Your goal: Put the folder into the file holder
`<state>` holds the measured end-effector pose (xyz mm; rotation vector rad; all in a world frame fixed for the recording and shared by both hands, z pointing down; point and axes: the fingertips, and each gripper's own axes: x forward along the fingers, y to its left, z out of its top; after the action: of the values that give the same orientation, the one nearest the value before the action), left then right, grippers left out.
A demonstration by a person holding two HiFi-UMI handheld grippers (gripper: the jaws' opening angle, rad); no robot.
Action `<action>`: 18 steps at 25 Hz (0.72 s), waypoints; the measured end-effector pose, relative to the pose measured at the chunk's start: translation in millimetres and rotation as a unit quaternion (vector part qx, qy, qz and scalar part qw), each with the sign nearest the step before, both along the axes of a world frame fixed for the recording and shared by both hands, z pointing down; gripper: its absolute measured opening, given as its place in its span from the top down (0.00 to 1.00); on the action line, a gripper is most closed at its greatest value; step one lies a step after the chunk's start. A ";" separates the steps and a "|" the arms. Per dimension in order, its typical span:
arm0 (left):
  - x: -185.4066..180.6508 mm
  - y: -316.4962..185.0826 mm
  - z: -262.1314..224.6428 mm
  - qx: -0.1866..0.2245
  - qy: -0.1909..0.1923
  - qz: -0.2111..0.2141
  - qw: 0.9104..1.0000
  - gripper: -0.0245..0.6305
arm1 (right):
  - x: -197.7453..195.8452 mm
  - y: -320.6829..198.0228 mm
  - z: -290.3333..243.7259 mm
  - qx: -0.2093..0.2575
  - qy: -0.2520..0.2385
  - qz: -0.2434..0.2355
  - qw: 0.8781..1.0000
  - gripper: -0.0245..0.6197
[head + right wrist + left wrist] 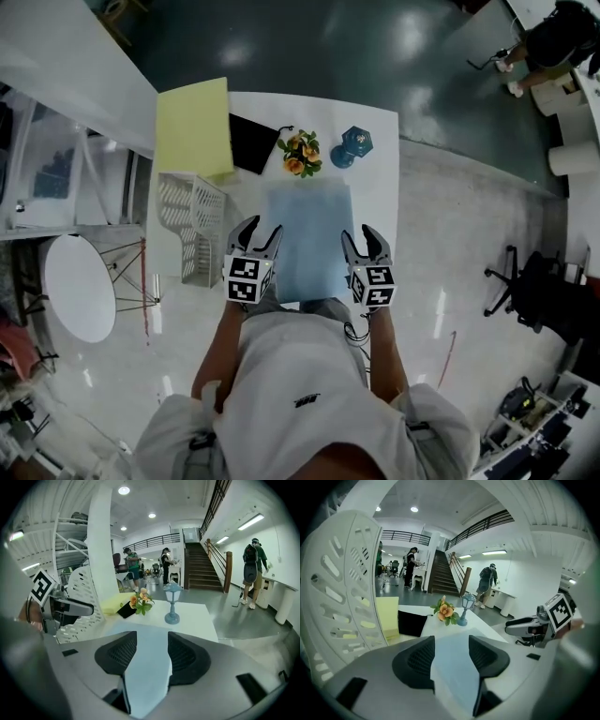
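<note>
Head view | folder (309,244) lies flat on surface (375,150), long axis running away from the person, near corners at both tongs | left tongs (258,234) and right tongs (366,236) both stand apart, gripping nothing, folder showing through each gap | file holder (192,230) stands just left of folder, beside left tongs, judged the nearer.

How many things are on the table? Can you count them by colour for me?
Yellow: 1, the yellow folder
Black: 1, the flat black thing
Blue: 2, the pale blue folder and the lantern
White: 1, the file holder
Orange: 1, the flowers
Total: 6
</note>
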<state>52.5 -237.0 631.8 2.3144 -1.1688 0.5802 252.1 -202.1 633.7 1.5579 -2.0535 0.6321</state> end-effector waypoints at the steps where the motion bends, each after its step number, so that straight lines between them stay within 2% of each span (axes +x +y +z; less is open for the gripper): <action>1: 0.2 -0.7 4.2 -0.005 -0.001 -0.002 1.000 0.59 | 0.9 -1.4 3.7 -0.004 -0.002 -0.005 1.000 0.67; 18: 13.1 -14.6 71.2 -0.082 -0.019 -0.015 0.996 0.50 | 9.8 -32.5 58.5 -0.059 -0.025 -0.060 0.996 0.59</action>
<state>65.6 -251.6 703.0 2.1516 -1.1278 0.6851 261.8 -234.5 692.2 1.3533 -2.0878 0.7400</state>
